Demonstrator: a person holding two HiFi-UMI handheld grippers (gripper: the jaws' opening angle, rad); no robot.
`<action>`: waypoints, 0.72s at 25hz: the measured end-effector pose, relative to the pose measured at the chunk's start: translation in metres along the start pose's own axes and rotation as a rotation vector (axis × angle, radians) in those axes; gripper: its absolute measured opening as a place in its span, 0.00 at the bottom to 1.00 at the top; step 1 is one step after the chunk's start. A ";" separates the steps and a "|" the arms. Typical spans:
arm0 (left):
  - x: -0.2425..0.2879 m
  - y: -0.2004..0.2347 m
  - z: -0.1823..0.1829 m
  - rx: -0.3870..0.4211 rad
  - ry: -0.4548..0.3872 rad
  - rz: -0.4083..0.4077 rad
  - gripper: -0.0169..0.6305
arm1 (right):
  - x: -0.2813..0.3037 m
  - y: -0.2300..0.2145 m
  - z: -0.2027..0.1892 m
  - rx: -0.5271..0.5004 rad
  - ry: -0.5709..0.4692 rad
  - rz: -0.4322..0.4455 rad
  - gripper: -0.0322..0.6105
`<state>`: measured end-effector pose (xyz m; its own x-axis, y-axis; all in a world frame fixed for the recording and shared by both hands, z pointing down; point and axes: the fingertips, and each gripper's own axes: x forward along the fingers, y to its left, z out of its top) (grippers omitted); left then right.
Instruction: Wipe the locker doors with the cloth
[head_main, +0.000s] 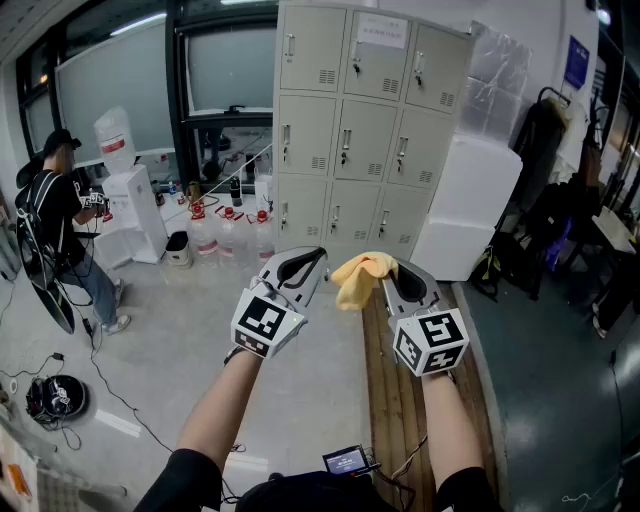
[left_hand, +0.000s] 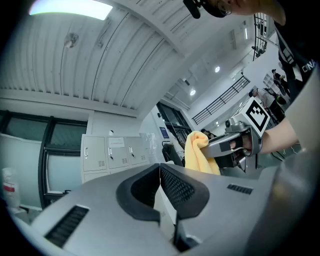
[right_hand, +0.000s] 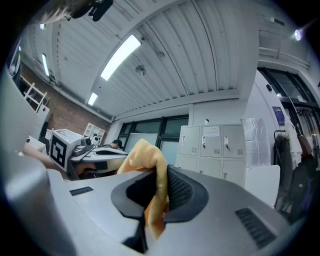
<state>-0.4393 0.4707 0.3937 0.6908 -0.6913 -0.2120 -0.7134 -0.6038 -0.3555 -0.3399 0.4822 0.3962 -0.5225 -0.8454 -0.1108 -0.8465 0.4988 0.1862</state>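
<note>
A grey bank of lockers (head_main: 365, 130) with nine small doors stands ahead against the far wall; it also shows small in the left gripper view as lockers (left_hand: 111, 155) and in the right gripper view as lockers (right_hand: 212, 150). My right gripper (head_main: 392, 276) is shut on a yellow cloth (head_main: 362, 275), which bunches up above its jaws; the cloth (right_hand: 150, 175) hangs pinched between the pads. My left gripper (head_main: 305, 266) is shut with nothing in it, held level beside the right one. Both are well short of the lockers.
A white box-like unit (head_main: 465, 205) stands right of the lockers. Water bottles (head_main: 228, 235) and a white dispenser (head_main: 132, 200) stand at the left. A person (head_main: 60, 230) stands at far left. Cables (head_main: 55, 395) lie on the floor; wooden planks (head_main: 395, 400) run below my right arm.
</note>
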 end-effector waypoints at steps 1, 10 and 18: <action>0.000 0.000 0.002 0.001 0.000 -0.002 0.06 | 0.000 -0.001 0.001 0.002 -0.001 -0.001 0.14; 0.000 -0.003 -0.001 -0.010 -0.004 -0.011 0.06 | 0.000 0.003 -0.007 0.020 -0.005 0.003 0.14; 0.001 -0.007 0.000 -0.011 -0.011 -0.033 0.06 | 0.001 0.003 -0.006 0.048 -0.012 0.016 0.14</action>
<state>-0.4340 0.4739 0.3963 0.7153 -0.6666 -0.2099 -0.6913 -0.6308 -0.3524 -0.3426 0.4820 0.4023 -0.5372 -0.8348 -0.1203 -0.8417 0.5213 0.1408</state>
